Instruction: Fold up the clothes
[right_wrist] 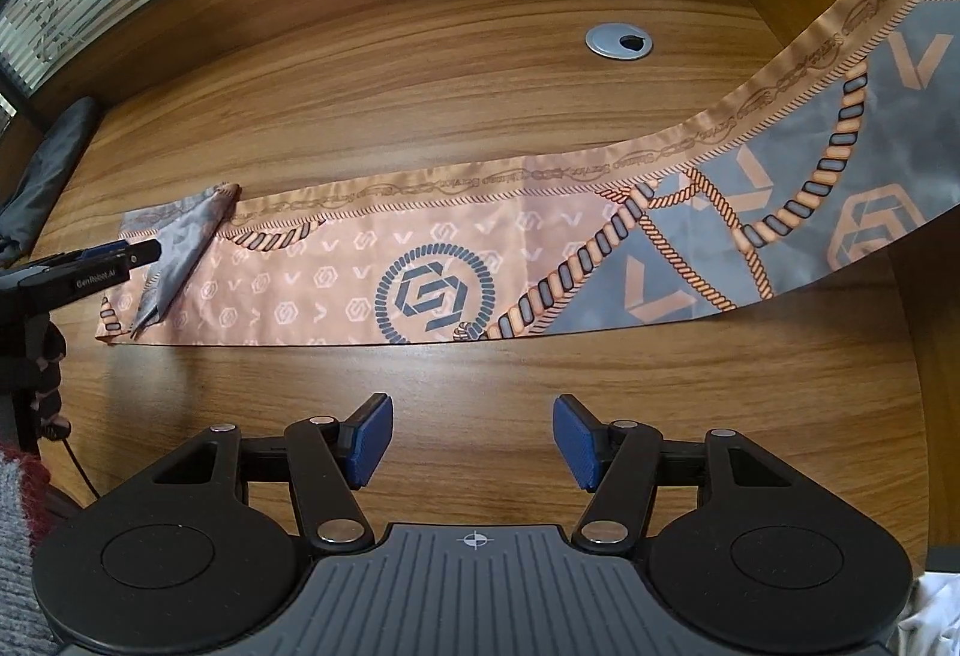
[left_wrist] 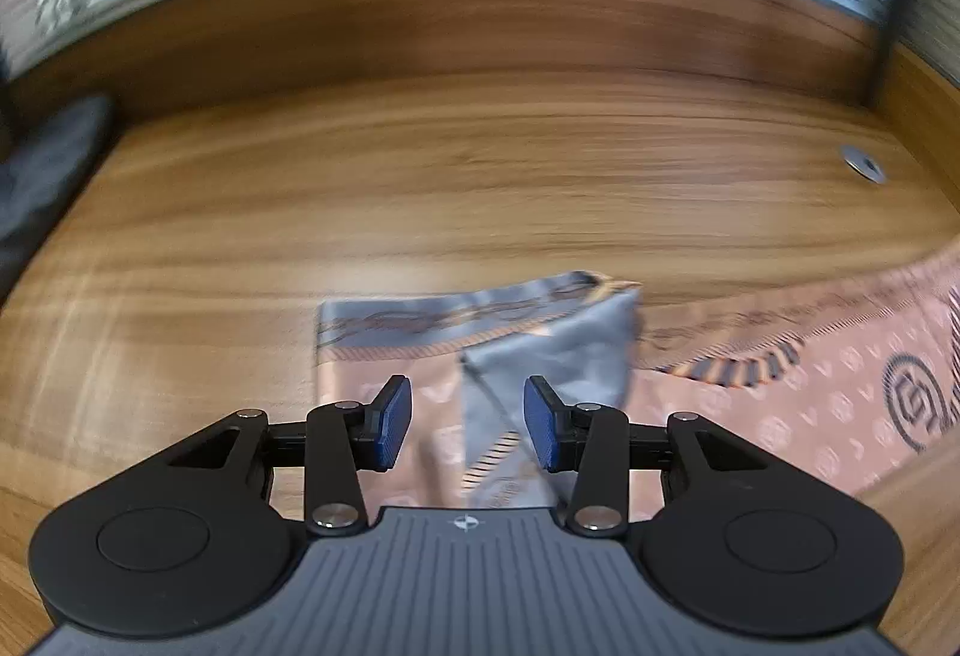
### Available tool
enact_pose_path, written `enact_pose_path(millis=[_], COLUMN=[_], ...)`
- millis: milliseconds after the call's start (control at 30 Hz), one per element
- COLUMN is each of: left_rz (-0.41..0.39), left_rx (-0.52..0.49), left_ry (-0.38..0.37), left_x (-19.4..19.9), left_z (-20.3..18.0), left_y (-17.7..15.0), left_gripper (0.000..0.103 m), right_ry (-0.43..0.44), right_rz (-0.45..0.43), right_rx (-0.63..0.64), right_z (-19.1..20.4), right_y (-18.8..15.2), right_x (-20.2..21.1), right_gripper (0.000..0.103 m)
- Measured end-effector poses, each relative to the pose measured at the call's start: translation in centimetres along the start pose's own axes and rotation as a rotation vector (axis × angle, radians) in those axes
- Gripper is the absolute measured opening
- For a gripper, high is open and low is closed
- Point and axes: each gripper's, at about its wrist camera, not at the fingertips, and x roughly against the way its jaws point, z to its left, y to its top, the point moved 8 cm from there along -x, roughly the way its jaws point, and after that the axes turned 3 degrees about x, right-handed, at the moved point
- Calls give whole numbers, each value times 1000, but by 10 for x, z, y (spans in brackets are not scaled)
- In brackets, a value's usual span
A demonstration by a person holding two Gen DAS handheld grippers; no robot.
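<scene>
A: Where is the scarf (right_wrist: 432, 260), and how does its long axis run?

B: It lies flat on the wooden desk (right_wrist: 420, 116) as a long band, running left to right across the right wrist view. Its right end climbs out of the picture at upper right. At the left end a grey corner (right_wrist: 180, 248) is turned back over the peach side.

A: What does each view add?

B: The left wrist view, blurred, shows only that turned corner (left_wrist: 540, 356) and the left gripper (left_wrist: 468, 422), jaws spread, pads clear of the cloth below. The right wrist view shows the whole band, a round cable grommet (right_wrist: 618, 39) beyond it, and a dark bundle (right_wrist: 48, 176) at the desk's left edge.

A: And the right gripper (right_wrist: 474, 443)?

B: Jaws spread, empty, over bare wood just short of the scarf's near edge.
</scene>
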Motion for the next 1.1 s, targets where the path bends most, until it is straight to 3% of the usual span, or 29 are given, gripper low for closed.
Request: enact_pose_path(millis=[267,367,400,467,600,767,833,900,1033,1100], left_rz=[25,30,27,14,-11,35,67,76,76,67], left_rx=[58,53,53,59,58,-31,-80,-117,-99,-82], left_ry=[-64,-97,-110,-146,-229,-417,-473,-487,-465,-449], left_x=[-22,-25,-24,-21,-10,8,11,15,24,27], left_z=[3,-4,-7,-14,-33,-79,-96,-107,-110,-106], left_y=[6,8,9,12,18,12,4,-5,-18,-18], left_gripper=[44,8,1,0,0,1,12,26,31,45], right_ry=[-2,-5,-7,-10,-12,-4,0,5,14,20], right_rz=[8,13,15,19,26,42,48,51,57,59], right_rx=[2,1,1,2,2,24,38,53,92,104], right_z=[-1,-3,-4,-7,-13,-20,-22,-24,-28,-30], right_y=[2,1,1,2,3,8,10,13,18,20], right_x=[-3,-4,-4,-4,-6,-11,-13,-15,-19,-20], right_gripper=[62,63,63,63,63,63,63,63,63,64])
